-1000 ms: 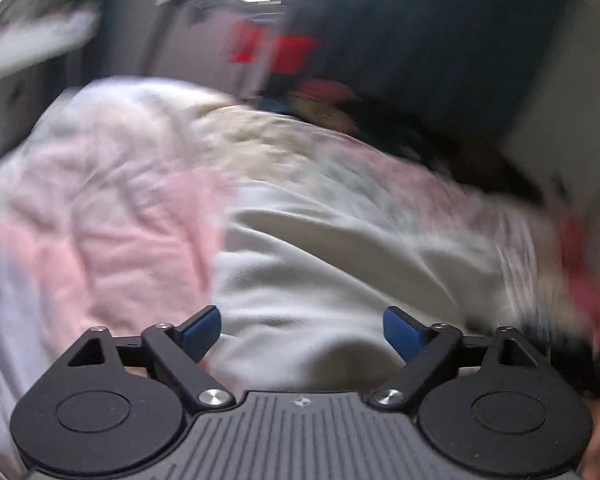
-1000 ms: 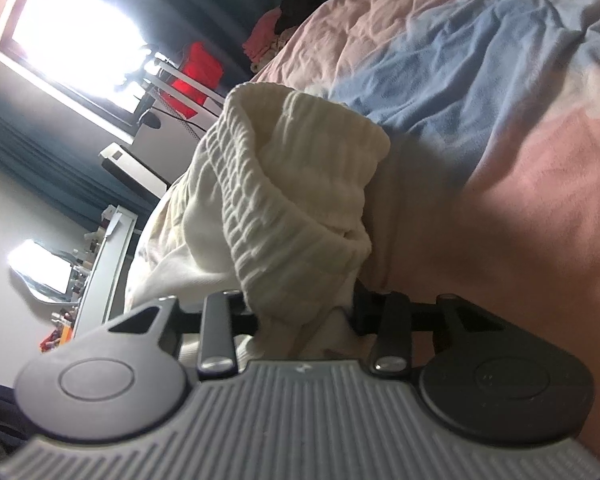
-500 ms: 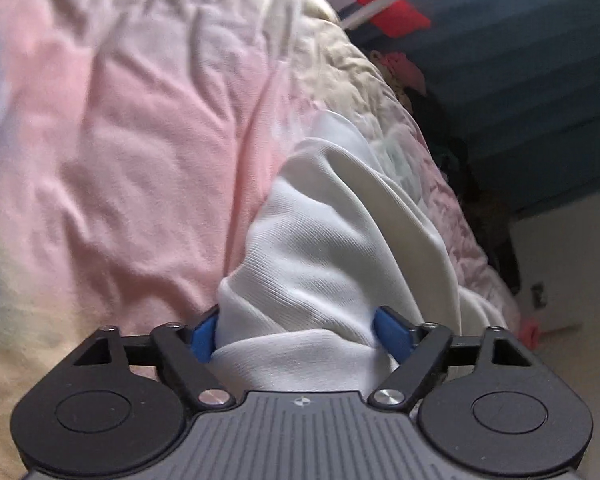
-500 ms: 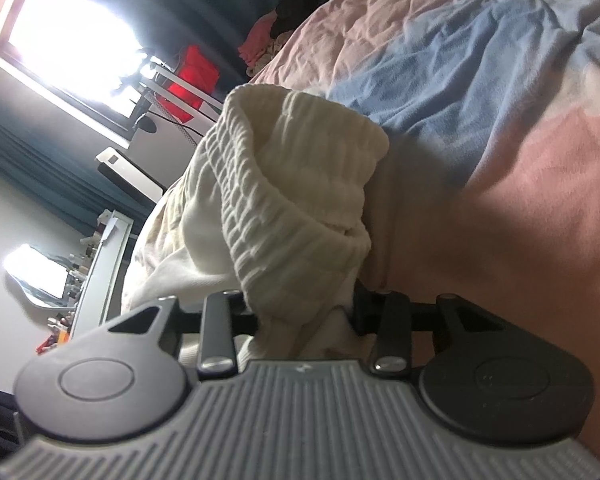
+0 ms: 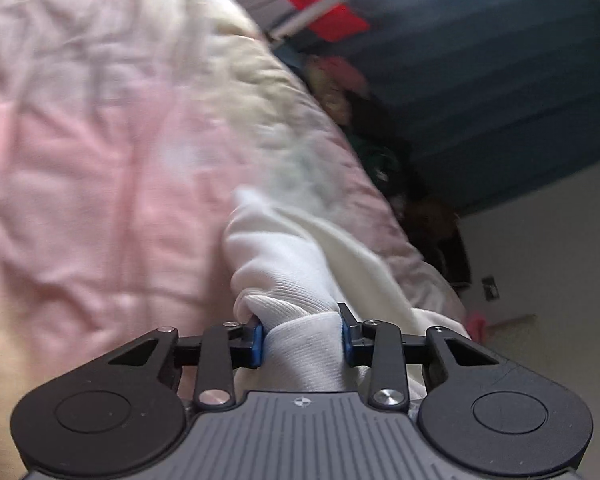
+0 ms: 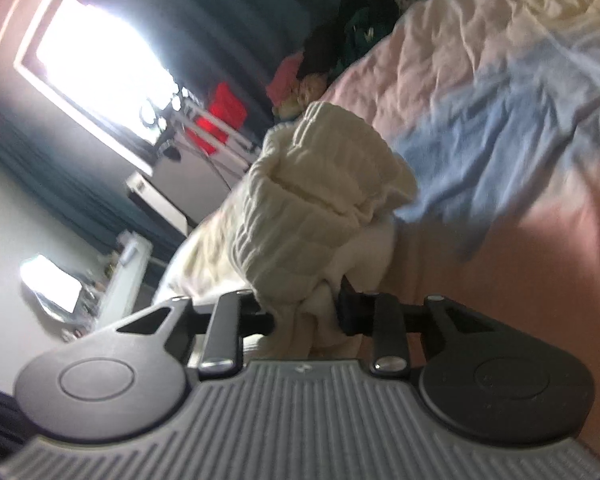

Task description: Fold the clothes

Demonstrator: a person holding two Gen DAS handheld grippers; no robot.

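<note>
env: home bedroom | evidence: bed w/ rumpled pink/blue/cream duvet [image 6: 500, 112] | dark teal curtains [image 5: 480, 92] beside bright window [image 6: 96, 68] | drying rack [image 6: 216, 128] w/ red items | pile of clothes [image 6: 340, 52] at far edge of bed | wall shelf w/ small clutter, blurry

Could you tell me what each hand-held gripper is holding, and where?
Left hand-held gripper: a bunched fold of the white garment. Right hand-held gripper: near its ribbed cuff.

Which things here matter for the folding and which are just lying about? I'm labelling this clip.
Part of the job:
white garment, ribbed band
left gripper, shut on it
right gripper, shut on it

Lying about:
pastel bedspread
red cloth on a rack
dark clothes pile
</note>
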